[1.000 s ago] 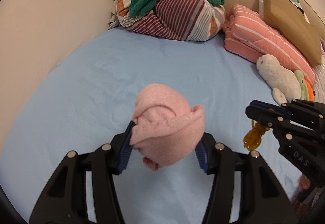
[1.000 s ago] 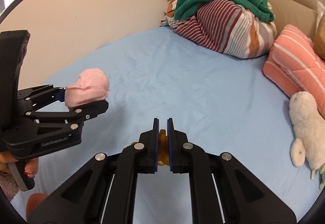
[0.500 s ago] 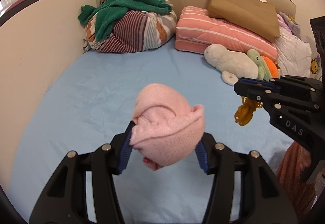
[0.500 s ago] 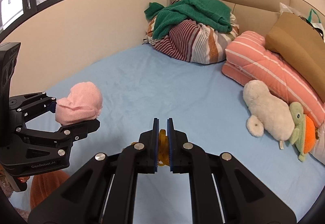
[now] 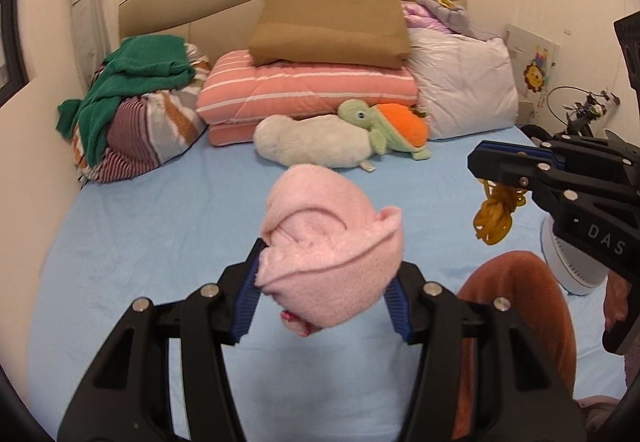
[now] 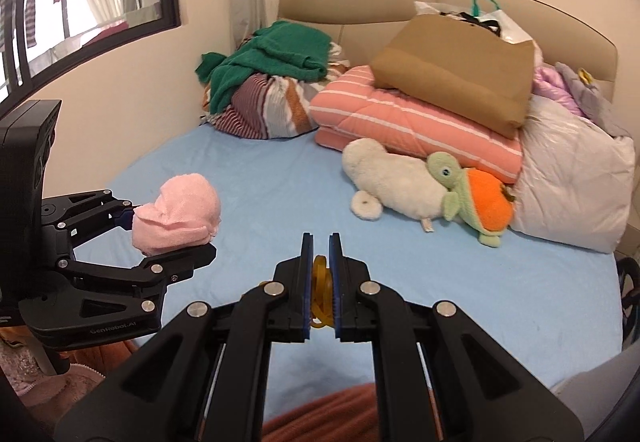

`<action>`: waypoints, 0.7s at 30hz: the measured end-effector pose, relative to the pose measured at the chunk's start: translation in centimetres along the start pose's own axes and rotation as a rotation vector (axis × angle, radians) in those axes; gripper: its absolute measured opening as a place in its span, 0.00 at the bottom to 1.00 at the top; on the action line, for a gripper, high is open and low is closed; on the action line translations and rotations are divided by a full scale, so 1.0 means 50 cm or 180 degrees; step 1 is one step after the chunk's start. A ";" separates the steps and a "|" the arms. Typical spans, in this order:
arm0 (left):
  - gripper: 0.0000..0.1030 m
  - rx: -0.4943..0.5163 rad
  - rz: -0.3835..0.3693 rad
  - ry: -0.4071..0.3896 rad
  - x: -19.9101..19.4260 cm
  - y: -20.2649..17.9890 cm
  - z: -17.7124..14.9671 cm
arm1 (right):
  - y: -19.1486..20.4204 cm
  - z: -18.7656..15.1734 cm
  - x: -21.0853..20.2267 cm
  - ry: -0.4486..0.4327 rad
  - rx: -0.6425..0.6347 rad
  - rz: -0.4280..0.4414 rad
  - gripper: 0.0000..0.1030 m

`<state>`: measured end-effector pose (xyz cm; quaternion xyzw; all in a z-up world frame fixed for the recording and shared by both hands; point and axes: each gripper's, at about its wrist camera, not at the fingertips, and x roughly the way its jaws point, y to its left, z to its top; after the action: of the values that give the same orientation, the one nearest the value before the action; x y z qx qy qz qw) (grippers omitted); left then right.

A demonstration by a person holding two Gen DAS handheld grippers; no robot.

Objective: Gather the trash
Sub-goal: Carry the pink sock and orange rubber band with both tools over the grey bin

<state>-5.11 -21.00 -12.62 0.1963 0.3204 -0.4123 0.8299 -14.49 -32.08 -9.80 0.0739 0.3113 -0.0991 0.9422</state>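
Note:
My left gripper (image 5: 322, 298) is shut on a balled pink cloth (image 5: 332, 246) and holds it above the blue bed sheet (image 5: 160, 226); the cloth also shows in the right wrist view (image 6: 178, 213), with the left gripper (image 6: 160, 238) at the left. My right gripper (image 6: 320, 282) is shut on a bundle of yellow rubber bands (image 6: 321, 290). In the left wrist view the right gripper (image 5: 480, 161) is at the right, and the bands (image 5: 496, 213) hang below its tips.
At the head of the bed lie a green towel on a striped bundle (image 5: 132, 113), a folded pink striped quilt (image 5: 308, 89), a brown paper bag (image 5: 332, 21), plush toys (image 5: 340, 137) and a white bag (image 5: 464, 89). A white round bin (image 5: 576, 266) stands at the right.
Both grippers have swung to the right with their loads still held. The view has turned from the wall side of the bed to the headboard and the bed's right edge.

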 end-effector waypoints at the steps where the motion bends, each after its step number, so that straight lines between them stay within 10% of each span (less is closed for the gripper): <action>1: 0.52 0.0073 -0.0063 -0.0013 0.003 -0.027 0.012 | -0.026 -0.007 -0.021 -0.0023 0.0049 -0.0073 0.06; 21: 0.52 0.1594 -0.1431 -0.0350 0.026 -0.622 0.200 | -0.490 -0.148 -0.453 -0.0380 0.1032 -0.1767 0.06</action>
<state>-26.02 -45.74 -8.26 0.2960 0.1992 -0.6609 0.6603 -42.22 -51.14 -3.98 0.1293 0.2440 -0.4046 0.8718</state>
